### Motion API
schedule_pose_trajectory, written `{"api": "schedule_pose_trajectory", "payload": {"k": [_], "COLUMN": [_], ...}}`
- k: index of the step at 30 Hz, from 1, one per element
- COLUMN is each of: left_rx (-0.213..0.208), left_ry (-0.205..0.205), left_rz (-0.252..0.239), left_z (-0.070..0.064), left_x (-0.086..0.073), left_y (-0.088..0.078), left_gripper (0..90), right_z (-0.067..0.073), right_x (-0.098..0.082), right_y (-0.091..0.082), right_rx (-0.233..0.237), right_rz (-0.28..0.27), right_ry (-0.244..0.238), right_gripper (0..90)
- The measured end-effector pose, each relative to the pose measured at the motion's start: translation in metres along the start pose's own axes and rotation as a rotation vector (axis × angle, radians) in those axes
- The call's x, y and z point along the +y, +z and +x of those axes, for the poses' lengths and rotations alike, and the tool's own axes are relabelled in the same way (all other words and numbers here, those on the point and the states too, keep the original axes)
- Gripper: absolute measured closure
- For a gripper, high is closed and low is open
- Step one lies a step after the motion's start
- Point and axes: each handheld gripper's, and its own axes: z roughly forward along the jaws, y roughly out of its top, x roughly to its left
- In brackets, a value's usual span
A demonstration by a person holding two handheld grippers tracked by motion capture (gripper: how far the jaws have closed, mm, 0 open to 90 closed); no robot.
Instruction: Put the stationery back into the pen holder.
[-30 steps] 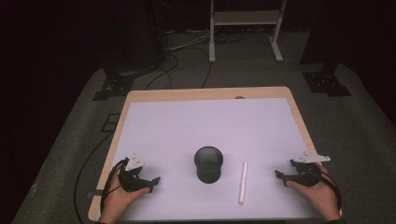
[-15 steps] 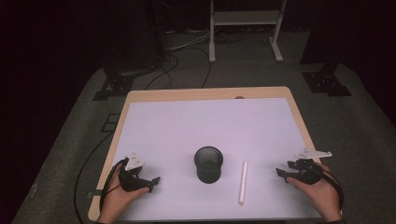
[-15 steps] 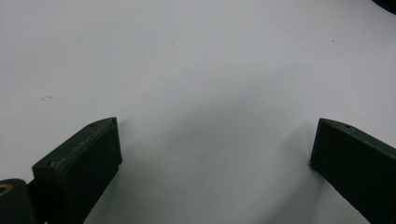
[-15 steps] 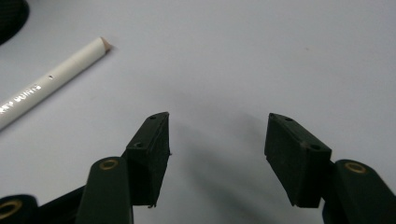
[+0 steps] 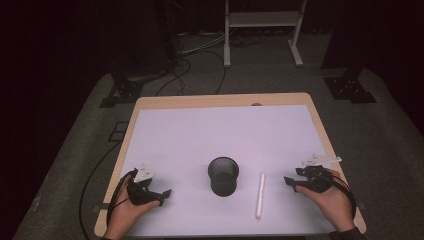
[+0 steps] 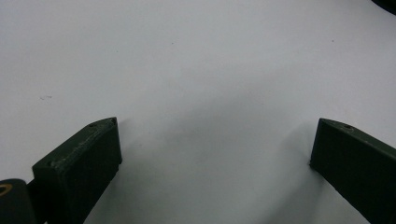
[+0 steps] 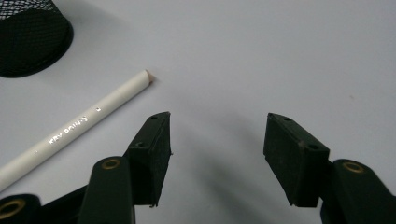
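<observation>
Your right tool (image 7: pixel 217 140) is half open with nothing between its jaws, left tool (image 6: pixel 212 154) wide open; white pencil (image 7: pixel 74 128) looks light, stiff, roll-prone, so pinch mid-shaft across it

Our left gripper (image 6: pixel 212 154) over a bare white table top (image 6: pixel 196 60)

We see its two dark jaws rising from the bottom corners, standing wide apart with nothing between them, each throwing a soft shadow on the white surface beneath. A small dark speck (image 6: pixel 45 97) marks the surface at the left, and the edge of a black object (image 6: pixel 386 3) cuts into the top right corner.
</observation>
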Motion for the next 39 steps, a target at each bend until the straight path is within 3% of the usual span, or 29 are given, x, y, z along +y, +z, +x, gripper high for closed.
{"api": "schedule_pose_trajectory", "payload": {"k": [9,18,29,39], "left_rx": [0.0,0.0,0.0,-0.001], "left_ry": [0.0,0.0,-0.001,-0.001], "left_rz": [0.0,0.001,0.0,0.001], "left_z": [0.0,0.0,0.0,0.0], "left_x": [0.0,0.0,0.0,0.0], "left_y": [0.0,0.0,0.0,0.0], "left_gripper": [1.0,1.0,1.0,1.0], "right_z": [0.01,0.029,0.045,0.052], "right_x": [0.008,0.022,0.031,0.029], "right_y": [0.007,0.021,0.035,0.049], "right_rx": [0.03,0.074,0.12,0.125], "right_rz": [0.002,0.013,0.052,0.11], "right_ry": [-0.016,-0.063,-0.072,-0.083], "right_gripper": [40.5,41.5,46.7,51.8]}}
